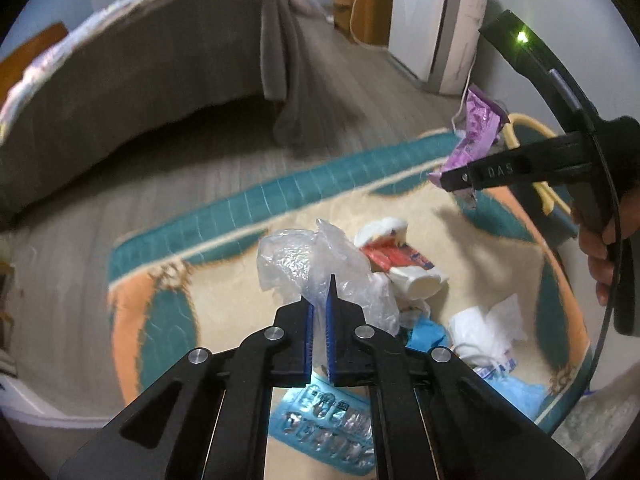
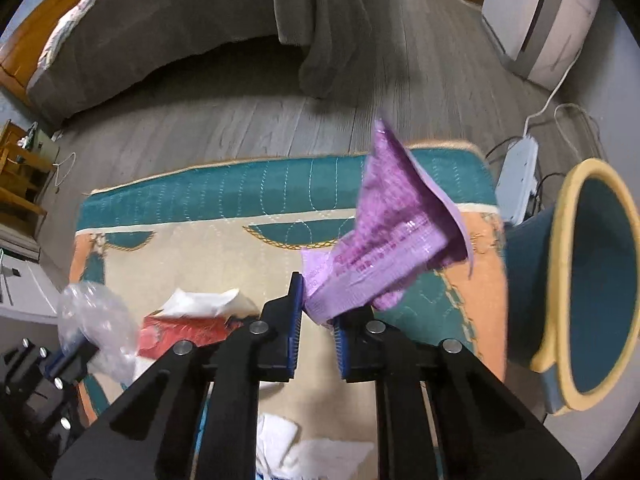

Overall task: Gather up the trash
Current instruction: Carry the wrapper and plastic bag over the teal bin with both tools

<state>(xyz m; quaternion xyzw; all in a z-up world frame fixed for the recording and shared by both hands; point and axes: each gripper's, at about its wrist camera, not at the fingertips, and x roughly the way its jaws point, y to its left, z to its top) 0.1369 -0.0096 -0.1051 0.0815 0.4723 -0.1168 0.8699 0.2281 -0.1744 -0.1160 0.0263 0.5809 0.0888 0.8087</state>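
Observation:
My left gripper (image 1: pixel 320 300) is shut on a crumpled clear plastic bag (image 1: pixel 308 260) and holds it above the rug; the bag also shows in the right wrist view (image 2: pixel 96 324). My right gripper (image 2: pixel 316 308) is shut on a purple wrapper (image 2: pixel 392 232), held up in the air to the left of the blue bin with a yellow rim (image 2: pixel 592 292). The right gripper (image 1: pixel 460 184) and the purple wrapper (image 1: pixel 476 132) also show at the right of the left wrist view. On the rug lie a red packet (image 1: pixel 392 256), a white cup (image 1: pixel 420 284), white tissue (image 1: pixel 488 324) and a blue blister pack (image 1: pixel 328 428).
The rug (image 2: pixel 208 248) lies on a grey wooden floor (image 2: pixel 248 120). A bed with a grey cover (image 1: pixel 160 80) stands at the back left. A white appliance (image 1: pixel 432 24) stands at the back right. A white power strip with cables (image 2: pixel 520 172) lies behind the bin.

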